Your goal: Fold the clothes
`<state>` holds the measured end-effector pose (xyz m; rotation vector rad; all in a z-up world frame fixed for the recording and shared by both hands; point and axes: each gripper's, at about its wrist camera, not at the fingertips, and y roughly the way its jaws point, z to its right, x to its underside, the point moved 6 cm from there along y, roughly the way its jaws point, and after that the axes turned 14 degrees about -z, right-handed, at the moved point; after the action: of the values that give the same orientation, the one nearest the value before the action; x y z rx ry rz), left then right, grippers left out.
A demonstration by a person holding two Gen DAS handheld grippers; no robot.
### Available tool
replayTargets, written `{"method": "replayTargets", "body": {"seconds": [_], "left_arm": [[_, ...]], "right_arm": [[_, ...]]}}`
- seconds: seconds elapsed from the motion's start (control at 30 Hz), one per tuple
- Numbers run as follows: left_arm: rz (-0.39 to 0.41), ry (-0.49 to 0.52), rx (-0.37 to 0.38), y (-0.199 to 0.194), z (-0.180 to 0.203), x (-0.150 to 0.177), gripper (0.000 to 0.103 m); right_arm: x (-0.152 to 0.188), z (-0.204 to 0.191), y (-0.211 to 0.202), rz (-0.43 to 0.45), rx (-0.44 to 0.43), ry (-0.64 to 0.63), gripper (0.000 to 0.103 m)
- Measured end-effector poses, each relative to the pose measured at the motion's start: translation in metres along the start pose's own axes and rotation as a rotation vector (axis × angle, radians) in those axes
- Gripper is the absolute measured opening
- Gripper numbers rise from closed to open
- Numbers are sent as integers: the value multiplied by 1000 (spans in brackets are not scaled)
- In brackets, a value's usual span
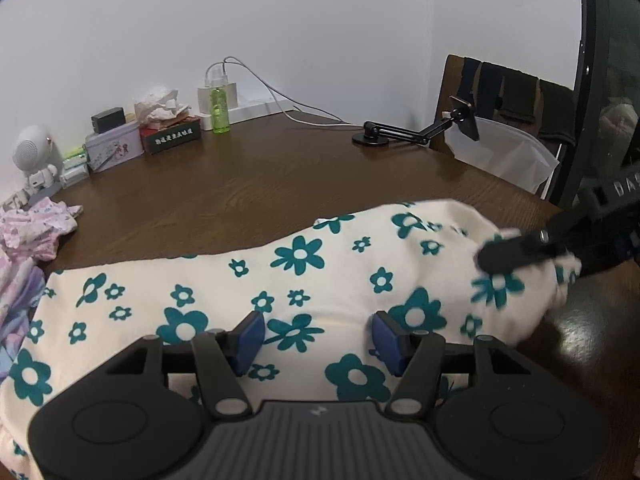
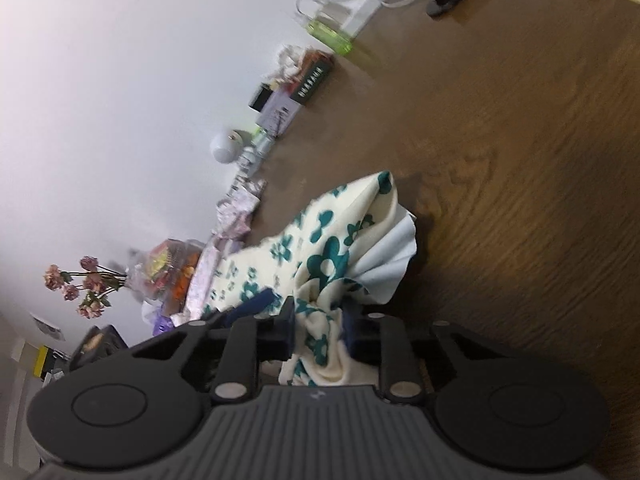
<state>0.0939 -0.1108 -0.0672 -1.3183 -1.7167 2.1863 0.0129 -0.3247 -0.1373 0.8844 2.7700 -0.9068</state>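
- Floral garment [image 1: 248, 304] lies across the near side of the wooden table [image 1: 256, 184]; right end bunched.
- Left gripper [image 1: 318, 334] released, jaws spread above the cloth.
- Right gripper [image 2: 320, 334] clenched on the bunched end; judgement: carry it leftward, keeping edges aligned.

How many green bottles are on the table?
1. The green bottle stands at the back of the table, by the wall, beside the red box and in front of the white charger. Others could be hidden behind the clutter.
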Motion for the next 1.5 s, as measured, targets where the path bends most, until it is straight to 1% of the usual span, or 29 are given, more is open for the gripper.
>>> {"method": "replayTargets", "body": {"seconds": [0.1,0.2,0.27,0.3,0.43,0.53,0.6,0.67,0.77,0.83,0.93,1.0,1.07,1.1,1.13,1.17,1.23,1.3,1.37,1.4,1.47,1.5], "left_arm": [[-12,17,45,1,20,-5,58],[-23,69,99,5,45,-13,59],[-12,54,145,0,49,-17,59],[0,37,167,-4,47,-18,59],[52,-71,165,-24,17,-14,58],[21,-131,176,-22,-3,1,57],[-3,-171,185,-20,-16,11,51],[11,-186,214,-24,-19,16,52],[43,-209,242,-37,-26,20,52],[70,-228,243,-47,-32,19,53],[109,-258,243,-63,-42,17,57],[136,-277,243,-73,-49,15,57],[163,-297,244,-83,-56,13,58],[172,-294,241,-86,-55,9,59],[180,-292,238,-87,-54,5,59],[188,-289,236,-89,-53,0,60],[203,-284,230,-91,-51,-10,60],[216,-278,231,-93,-47,-19,60],[222,-262,236,-93,-41,-28,60],[224,-248,237,-92,-36,-32,59],[216,-213,239,-87,-23,-38,56],[205,-197,240,-83,-17,-40,53]], "right_arm": [[-11,-7,-17,19,32,-45,19],[-24,-26,-35,28,116,-142,19],[-29,-43,-37,10,185,-233,19],[-29,-52,-33,-11,227,-289,19],[-31,-89,-19,-97,391,-512,19],[-27,-112,-1,-173,497,-679,19],[-19,-120,17,-227,545,-771,20],[-8,-125,37,-281,560,-823,20],[6,-123,61,-334,555,-842,22],[12,-119,72,-345,544,-838,23],[16,-113,76,-326,515,-814,27],[16,-110,77,-304,497,-791,30],[16,-107,77,-280,479,-767,39],[17,-108,74,-269,451,-760,50],[19,-110,71,-257,418,-754,59],[20,-113,66,-234,387,-758,61],[24,-120,48,-178,323,-776,73],[27,-124,27,-122,265,-784,78],[28,-122,7,-69,240,-775,77],[27,-119,-1,-49,240,-764,75],[24,-108,-7,-35,229,-731,60],[22,-102,-8,-35,220,-711,47]]}}
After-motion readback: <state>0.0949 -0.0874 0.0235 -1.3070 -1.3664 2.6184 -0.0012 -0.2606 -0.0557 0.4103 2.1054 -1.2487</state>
